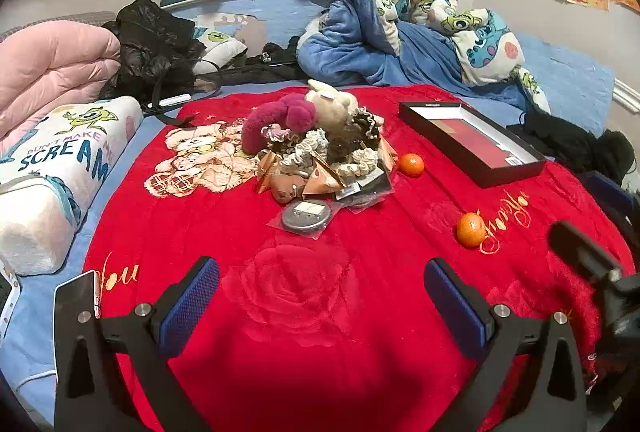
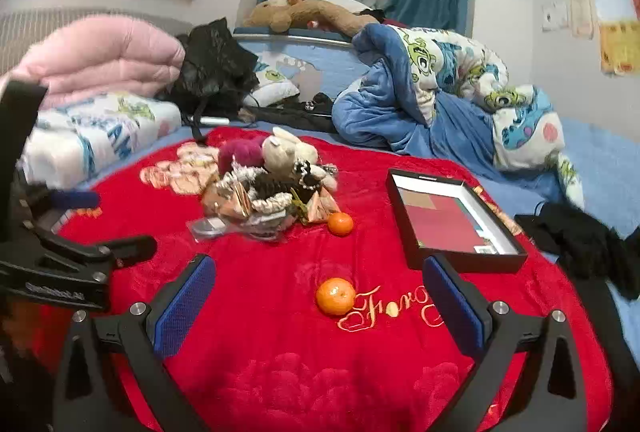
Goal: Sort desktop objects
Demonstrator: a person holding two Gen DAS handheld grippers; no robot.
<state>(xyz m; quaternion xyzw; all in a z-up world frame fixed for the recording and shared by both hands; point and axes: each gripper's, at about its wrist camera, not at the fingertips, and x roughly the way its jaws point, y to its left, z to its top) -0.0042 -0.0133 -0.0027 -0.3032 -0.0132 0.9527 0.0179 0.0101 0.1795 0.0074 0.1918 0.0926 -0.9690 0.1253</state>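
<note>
Left gripper (image 1: 320, 308) spread wide, nothing between the jaws, low over the red blanket (image 1: 320, 352). Right gripper (image 2: 320, 306) likewise spread, empty. Heap of scrunchies and plush toys (image 1: 320, 148) sits at blanket centre. From the heap: one tangerine (image 1: 411, 165) just beside it at 3 o'clock, open black box (image 1: 472, 142) farther out at 3 o'clock, second tangerine (image 1: 471, 229) apart at 4 o'clock, in front of the right jaws.
</note>
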